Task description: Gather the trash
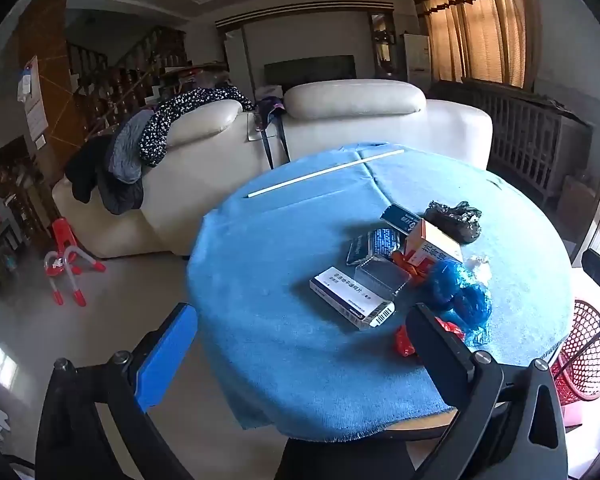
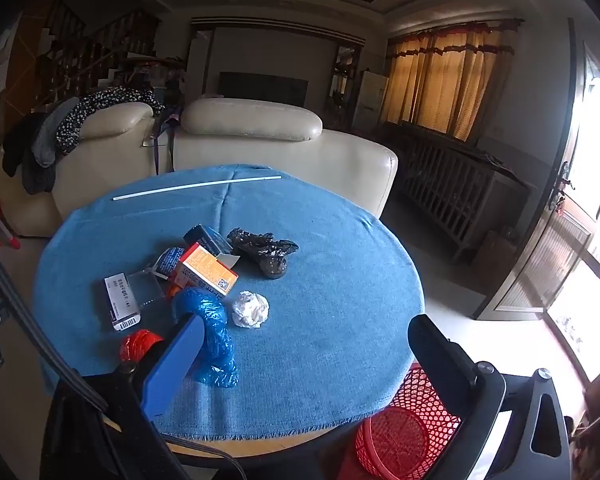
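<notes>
- A barcode is seen on the end flap of the white carton lying flat on the worktop; rows of small dark print run along its top face, too small to be read.
- On the same white carton in the right wrist view, the barcode is shown again at the near end.
- A QR-type square code is printed on the orange and white box, near its lower corner.
- Large characters are carried on the side of the orange and white box, but they cannot be made out.
- Pale print is seen on the dark blue packet; it is illegible.
</notes>
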### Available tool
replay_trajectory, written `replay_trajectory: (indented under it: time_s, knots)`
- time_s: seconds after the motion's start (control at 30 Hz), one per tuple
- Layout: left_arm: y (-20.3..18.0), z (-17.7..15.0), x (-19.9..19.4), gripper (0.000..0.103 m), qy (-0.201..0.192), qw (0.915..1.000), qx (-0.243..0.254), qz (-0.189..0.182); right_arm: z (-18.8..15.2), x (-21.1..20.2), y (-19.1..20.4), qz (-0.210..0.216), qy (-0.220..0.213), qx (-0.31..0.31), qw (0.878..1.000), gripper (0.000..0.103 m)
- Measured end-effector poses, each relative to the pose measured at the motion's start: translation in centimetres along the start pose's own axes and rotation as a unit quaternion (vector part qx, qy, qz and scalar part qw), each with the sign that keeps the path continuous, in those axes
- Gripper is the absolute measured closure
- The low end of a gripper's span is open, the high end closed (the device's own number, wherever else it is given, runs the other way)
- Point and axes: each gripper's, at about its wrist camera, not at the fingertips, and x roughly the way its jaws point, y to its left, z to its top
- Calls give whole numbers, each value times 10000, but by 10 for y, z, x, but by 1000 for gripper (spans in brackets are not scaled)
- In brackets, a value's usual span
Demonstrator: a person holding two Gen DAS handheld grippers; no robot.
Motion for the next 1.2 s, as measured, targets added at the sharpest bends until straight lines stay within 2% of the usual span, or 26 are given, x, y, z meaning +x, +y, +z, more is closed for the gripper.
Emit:
replay_trajectory:
  time_s: [0.53,0.87,0.97,1.0,1.13,1.2]
  knots:
    - [1,1,5,0,9,10000,-10,62,-1,4,2,9,42,-40,10000,0]
    - [-5,4,33,0,296,9996,-14,-25,-1,25,-1,5,274,-33,9996,0]
    - [-5,3,50,0,555,9979,-56,-317,-2,38,-5,143,366,84,9992,0]
    - [-6,1,58,0,686,9963,-99,-514,-3,44,-9,238,430,147,9987,0]
    - [-9,-6,85,0,1115,9864,-237,-1187,-5,74,-26,672,530,451,9953,0]
    - [-14,-9,96,0,1244,9823,-251,-1377,-8,97,-35,988,768,691,9897,1]
